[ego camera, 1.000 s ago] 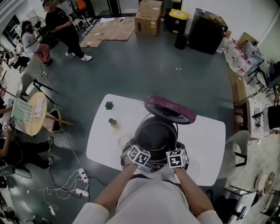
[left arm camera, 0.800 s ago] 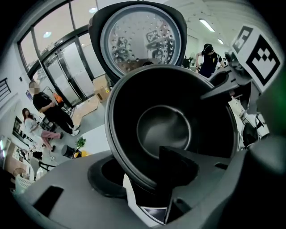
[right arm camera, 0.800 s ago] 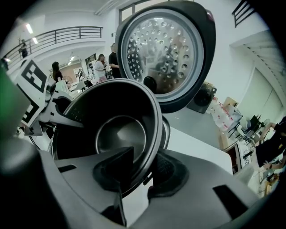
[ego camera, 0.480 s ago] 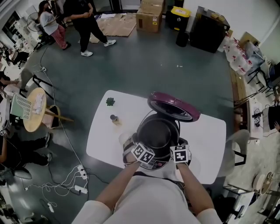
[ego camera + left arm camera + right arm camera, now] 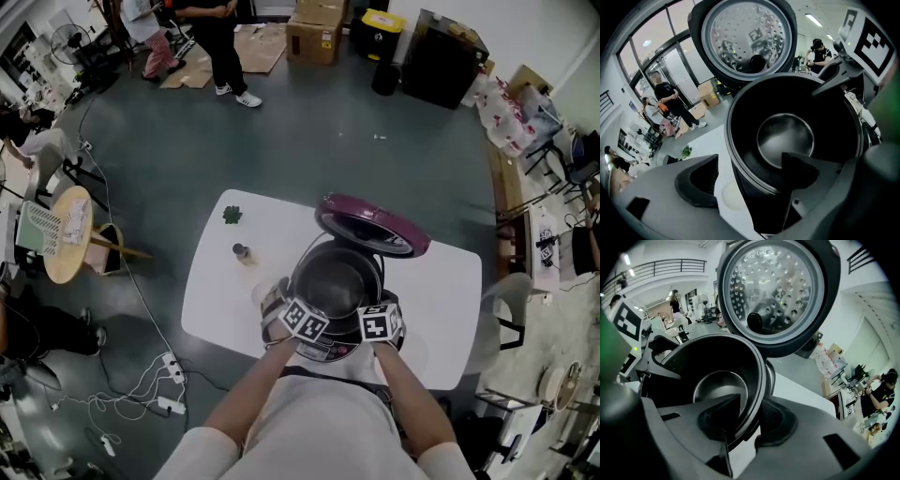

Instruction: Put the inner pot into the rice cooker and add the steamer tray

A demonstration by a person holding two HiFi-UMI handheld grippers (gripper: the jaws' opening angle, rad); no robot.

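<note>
Here, nearest the viewer, the left gripper (image 5: 750,176) stands released. Its jaws have just been opening, and the near wall of the inner pot (image 5: 785,136) lies between them, untouched by the pads. The right gripper (image 5: 751,420) is clenched on the pot's rim, one jaw inside and one outside, though its jaws have just opened a shade. The pot appears seated in the rice cooker (image 5: 326,353), so the first step is judged all but done, pending the right gripper's letting go. The steamer tray remains to be added. Behind the pot the lid (image 5: 373,225) stands raised. No view shows the tray with certainty: a pale round object (image 5: 730,199) on the worktop (image 5: 225,291), just left of the cooker, is too faint to identify. Hands and grippers hide the cooker's near side.
</note>
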